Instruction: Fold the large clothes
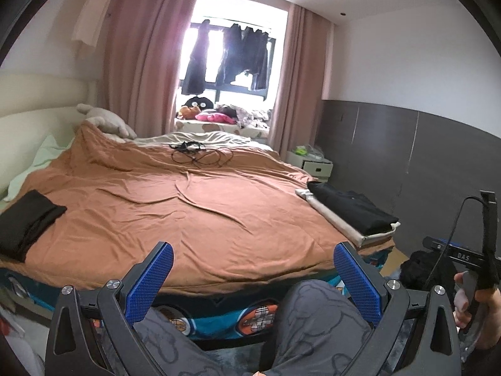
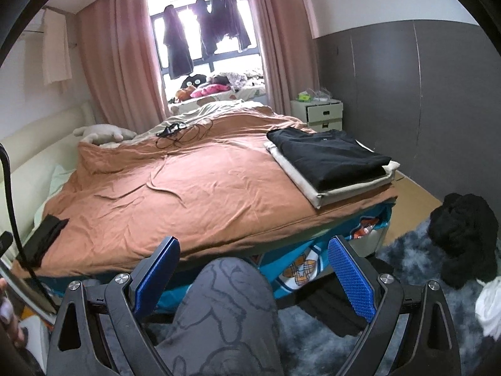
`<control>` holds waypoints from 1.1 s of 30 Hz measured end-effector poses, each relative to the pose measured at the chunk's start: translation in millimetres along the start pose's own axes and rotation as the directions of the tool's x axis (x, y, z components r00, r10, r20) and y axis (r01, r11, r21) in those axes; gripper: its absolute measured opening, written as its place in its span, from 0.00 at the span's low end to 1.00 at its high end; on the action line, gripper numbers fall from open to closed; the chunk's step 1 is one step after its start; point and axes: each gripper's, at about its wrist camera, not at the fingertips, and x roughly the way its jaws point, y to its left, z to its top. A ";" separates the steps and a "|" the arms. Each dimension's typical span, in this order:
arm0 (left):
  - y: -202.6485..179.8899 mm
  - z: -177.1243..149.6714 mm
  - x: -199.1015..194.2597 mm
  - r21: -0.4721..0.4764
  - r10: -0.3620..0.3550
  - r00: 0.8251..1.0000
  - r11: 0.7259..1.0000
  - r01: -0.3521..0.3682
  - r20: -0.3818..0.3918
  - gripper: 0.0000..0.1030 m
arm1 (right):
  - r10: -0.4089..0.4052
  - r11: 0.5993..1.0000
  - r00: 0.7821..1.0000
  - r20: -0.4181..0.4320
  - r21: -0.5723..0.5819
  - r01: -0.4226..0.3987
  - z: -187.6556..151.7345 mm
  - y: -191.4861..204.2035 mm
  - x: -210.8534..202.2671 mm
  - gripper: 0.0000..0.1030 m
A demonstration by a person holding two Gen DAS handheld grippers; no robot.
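At the bed's left edge a folded black garment lies flat on the orange bedspread; it looks done. My left tool hangs wide and empty over my knee, just short of the bed's near edge. My right tool is the same: jaws spread, nothing between the pads. Farther back on the spread a tangle of black cable sits well clear of the open middle where I would lay a garment out. On the right corner a folded black T-shirt rests on a folded cream cloth.

The piece I judge still to fold is the crumpled black garment on the grey rug at far right, touching something white. It should be soft, light and limp, sagging wherever unsupported; I would pinch a shoulder seam or hem edge, though no seam shows in the heap. My knees and the bed corner stand between.
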 end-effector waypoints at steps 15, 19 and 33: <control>0.4 0.4 -20.3 -0.016 0.027 0.998 1.000 -0.026 0.056 0.99 | 0.027 1.000 1.000 0.000 0.002 -0.027 -4.3 3.1 9.0 0.93; 1.5 -1.9 -15.6 -0.016 0.037 0.998 0.999 -0.037 0.044 0.99 | 0.036 0.999 0.999 -0.008 -0.001 -0.036 -6.6 5.2 13.3 0.93; 5.5 -4.3 -5.3 -0.030 0.057 0.998 0.998 -0.057 0.023 1.00 | 0.031 0.999 0.999 -0.018 -0.008 -0.031 -11.1 10.1 21.3 0.93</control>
